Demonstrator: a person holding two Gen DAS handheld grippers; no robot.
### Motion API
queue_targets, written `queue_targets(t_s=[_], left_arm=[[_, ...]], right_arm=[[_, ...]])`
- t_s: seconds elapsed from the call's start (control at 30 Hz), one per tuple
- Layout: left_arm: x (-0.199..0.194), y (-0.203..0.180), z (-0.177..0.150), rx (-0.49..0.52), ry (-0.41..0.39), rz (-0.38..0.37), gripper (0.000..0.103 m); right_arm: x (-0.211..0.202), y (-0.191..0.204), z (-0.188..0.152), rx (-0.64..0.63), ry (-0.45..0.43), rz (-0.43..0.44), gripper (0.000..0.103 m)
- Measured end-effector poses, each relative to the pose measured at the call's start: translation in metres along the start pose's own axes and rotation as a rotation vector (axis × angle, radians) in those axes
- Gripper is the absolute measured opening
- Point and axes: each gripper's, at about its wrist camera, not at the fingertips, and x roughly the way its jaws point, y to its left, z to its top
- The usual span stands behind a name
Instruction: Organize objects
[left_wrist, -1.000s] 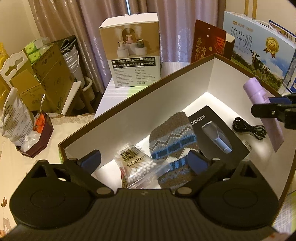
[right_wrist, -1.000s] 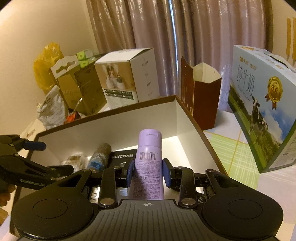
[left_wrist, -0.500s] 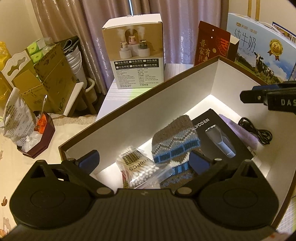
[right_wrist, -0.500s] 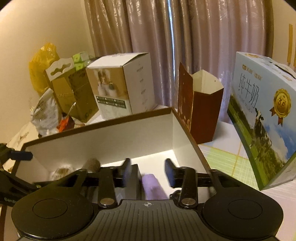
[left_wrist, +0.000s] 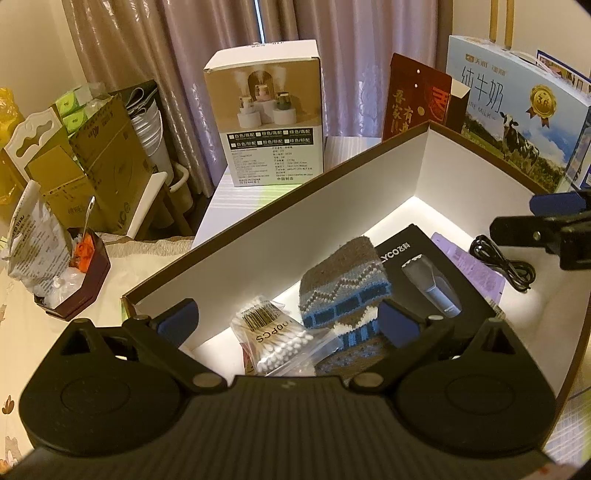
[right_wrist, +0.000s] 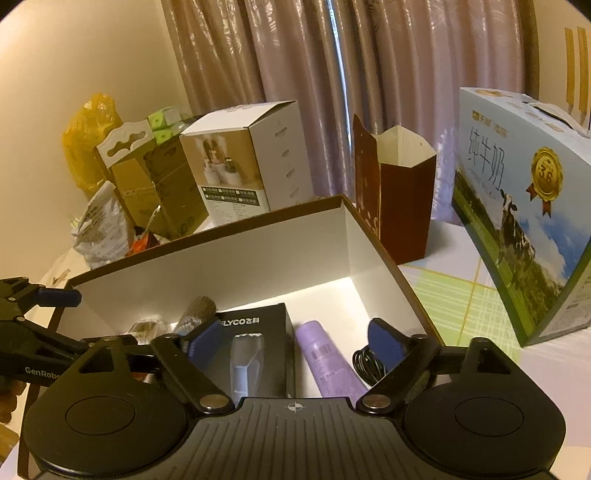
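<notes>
The right gripper (right_wrist: 295, 341) hangs above the near right part of the open storage box (right_wrist: 258, 254), its camera looking down along the fingers into the box; its jaws are spread wide and hold nothing. Below and between them lies the purple spray bottle (right_wrist: 327, 360) on the box floor, on its side, long axis running from near to far with the rounded cap end pointing toward the far wall. The bottle lies just right of the black FLYCO shaver box (right_wrist: 255, 354) and just left of a coiled black cable (right_wrist: 365, 363). Whether it touches either cannot be told.

The left gripper (left_wrist: 288, 319) hovers over the near left part of the same box (left_wrist: 295, 206), tilted down, jaws also wide apart and empty. Under it lie a clear bag of cotton swabs (left_wrist: 277, 339) and, to its right, a patterned knit pouch (left_wrist: 343, 291). From this side the spray bottle (left_wrist: 472, 266) shows as a purple strip between the shaver box (left_wrist: 424, 280) and the cable (left_wrist: 506, 262).

Beyond the far wall stand a humidifier carton (left_wrist: 266, 122), a dark red paper bag (right_wrist: 399, 214) and a milk carton (right_wrist: 524, 206).
</notes>
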Motion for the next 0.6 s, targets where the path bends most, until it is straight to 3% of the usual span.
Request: queue_targets(t_s=[0.3, 0.6], left_arm=[[-0.017, 0.0, 0.002, -0.015, -0.025, -0.006, 0.102], [-0.049, -0.002, -0.006, -0.033, -0.042, -0.023, 0.102]], right_arm=[[-0.014, -0.001, -0.003, 0.033, -0.02, -0.007, 0.101], [-0.041, 0.0, -0.011, 0.075, -0.034, -0.012, 0.101]])
